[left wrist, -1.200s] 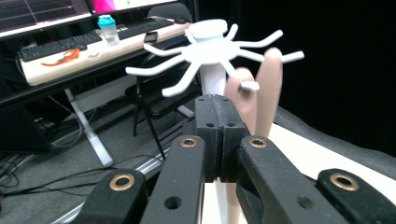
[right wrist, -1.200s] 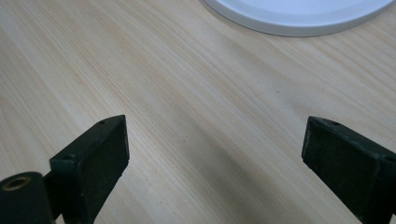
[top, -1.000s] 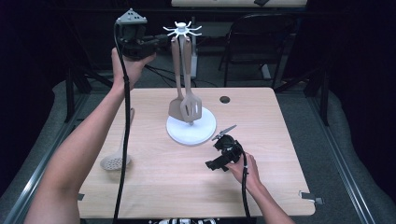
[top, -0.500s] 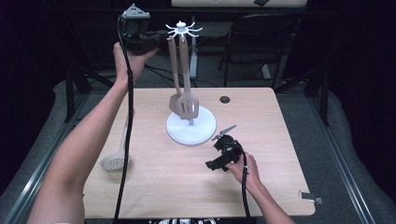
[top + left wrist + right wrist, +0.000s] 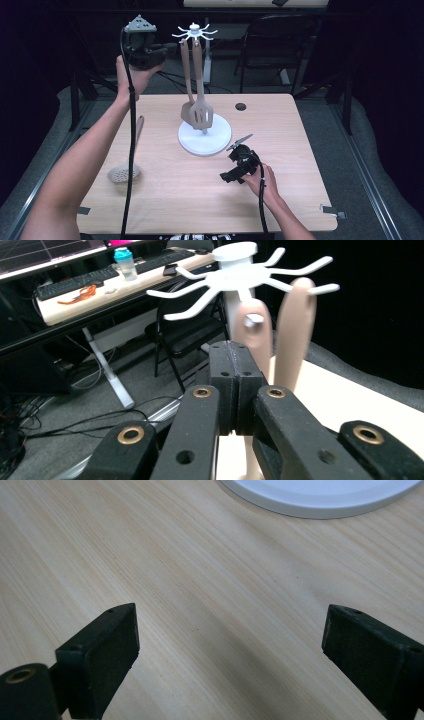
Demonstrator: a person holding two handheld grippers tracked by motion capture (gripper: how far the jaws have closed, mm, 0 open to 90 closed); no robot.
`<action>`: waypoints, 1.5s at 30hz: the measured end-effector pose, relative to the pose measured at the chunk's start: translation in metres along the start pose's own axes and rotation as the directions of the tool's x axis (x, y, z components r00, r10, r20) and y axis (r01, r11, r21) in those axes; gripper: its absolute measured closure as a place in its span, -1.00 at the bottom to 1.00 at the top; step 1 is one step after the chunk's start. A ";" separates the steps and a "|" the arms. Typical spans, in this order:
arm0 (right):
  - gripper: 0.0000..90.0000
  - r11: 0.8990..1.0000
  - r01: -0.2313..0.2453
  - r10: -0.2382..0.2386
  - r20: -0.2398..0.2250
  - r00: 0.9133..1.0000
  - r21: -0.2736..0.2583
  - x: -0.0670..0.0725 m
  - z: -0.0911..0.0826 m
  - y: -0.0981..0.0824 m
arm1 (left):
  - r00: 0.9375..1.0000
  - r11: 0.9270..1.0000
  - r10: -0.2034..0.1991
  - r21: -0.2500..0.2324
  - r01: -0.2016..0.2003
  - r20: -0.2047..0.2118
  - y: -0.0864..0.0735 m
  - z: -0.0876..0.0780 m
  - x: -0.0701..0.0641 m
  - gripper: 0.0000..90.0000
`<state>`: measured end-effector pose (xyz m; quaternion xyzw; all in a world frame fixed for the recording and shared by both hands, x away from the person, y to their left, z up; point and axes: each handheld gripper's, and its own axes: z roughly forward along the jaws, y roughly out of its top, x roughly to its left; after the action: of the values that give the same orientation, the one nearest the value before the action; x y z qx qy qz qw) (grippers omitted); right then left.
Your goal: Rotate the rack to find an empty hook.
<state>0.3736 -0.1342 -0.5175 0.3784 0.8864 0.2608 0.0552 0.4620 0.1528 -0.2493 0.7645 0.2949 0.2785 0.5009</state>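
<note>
Left tongs [image 5: 235, 385] closed and empty beside the white rack [image 5: 240, 277]; right tongs [image 5: 227, 650] wide open over the table [image 5: 200, 580].

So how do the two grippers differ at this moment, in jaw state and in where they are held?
The left gripper has its jaws shut with nothing between them; the right gripper has its jaws wide open over bare wood. The left one is raised beside the top of the white utensil rack, while the right one sits low on the table, close to the rack's round base. Neither holds anything.
</note>
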 end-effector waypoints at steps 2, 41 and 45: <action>-0.82 1.000 0.000 0.000 -0.001 1.000 0.002 0.000 0.000 0.000 | 1.000 1.000 0.006 -0.001 -0.006 0.014 0.000 -0.003 -0.004 1.00; -0.82 1.000 -0.006 0.006 0.002 1.000 0.002 0.000 0.001 0.000 | 0.998 1.000 -0.007 -0.004 0.007 -0.060 0.016 0.011 0.007 1.00; -0.82 1.000 -0.004 0.004 0.011 1.000 0.008 0.000 0.001 -0.001 | 0.999 1.000 -0.014 -0.009 0.014 -0.051 0.014 0.009 0.007 1.00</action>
<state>0.3737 -0.1344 -0.5184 0.3821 0.8863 0.2553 0.0582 0.4753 0.1479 -0.2381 0.7531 0.3117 0.2957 0.4982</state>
